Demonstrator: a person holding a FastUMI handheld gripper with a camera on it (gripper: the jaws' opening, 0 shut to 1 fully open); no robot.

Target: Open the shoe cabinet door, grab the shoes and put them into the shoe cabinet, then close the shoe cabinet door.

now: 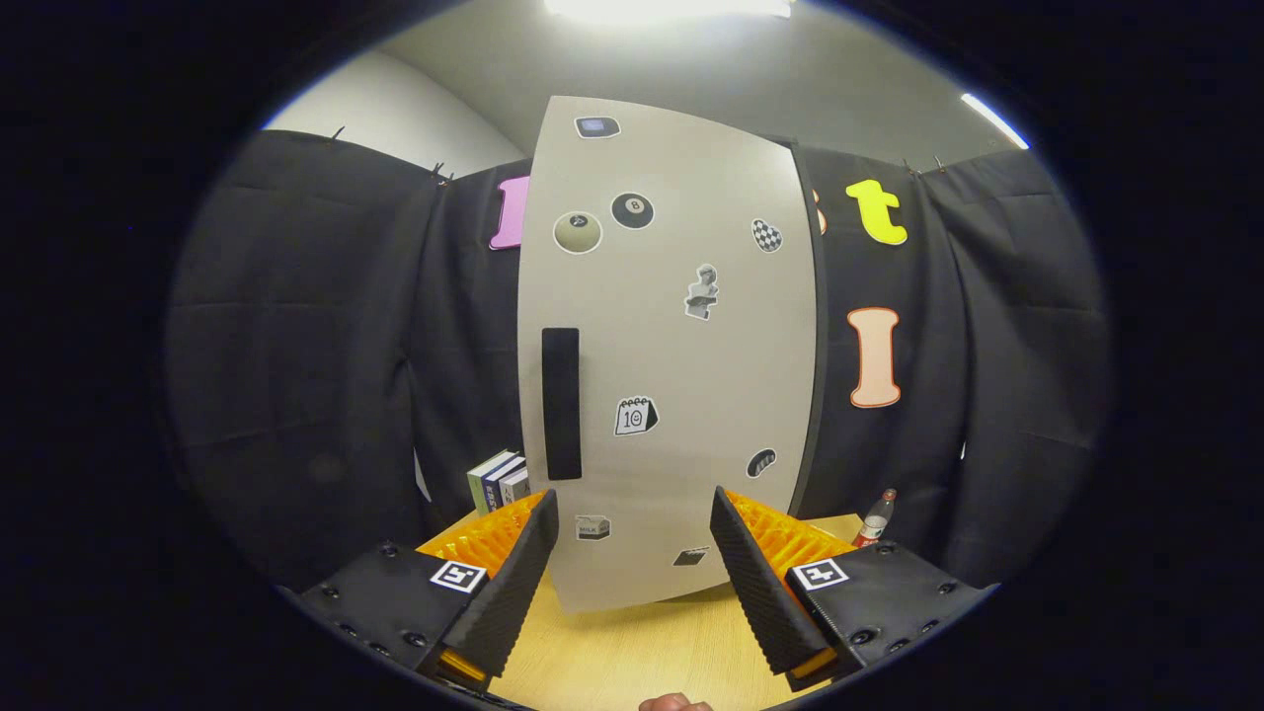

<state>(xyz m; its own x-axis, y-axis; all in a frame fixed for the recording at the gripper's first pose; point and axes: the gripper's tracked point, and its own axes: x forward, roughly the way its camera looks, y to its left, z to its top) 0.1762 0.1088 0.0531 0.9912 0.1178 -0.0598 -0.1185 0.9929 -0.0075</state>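
Down low, nearest the lens: two black ribbed fingers (513,583) with orange backing, spread wide apart, claw (632,578) released, gripping nothing. Square black-and-white marker on each finger mount. Between the fingers, bare wooden tabletop (632,652), pale yellow grain, running forward. Right at the near edge of the table, a sliver of a fingertip (674,703), person's, barely peeking in.

Just ahead of the fingers, dead centre: shoe cabinet (671,355), tall, pale grey, standing upright on the table. Door (691,395) closed, flat front facing straight back at the claw. Long dark vertical handle slot (561,403) near the door's left edge, above the left finger, not touched. Stickers (632,210) scattered over the front: a black eight ball, a pale ball beside it, a checkered patch, a small statue figure, a calendar page, a milk carton down low. Cabinet's dark side edge showing along its right.

Left of the cabinet, beyond the left finger: a few books (499,481) standing upright, close against the cabinet's side. Right of the cabinet, beyond the right finger: small bottle (875,517) with a red cap, upright near the table's far edge.
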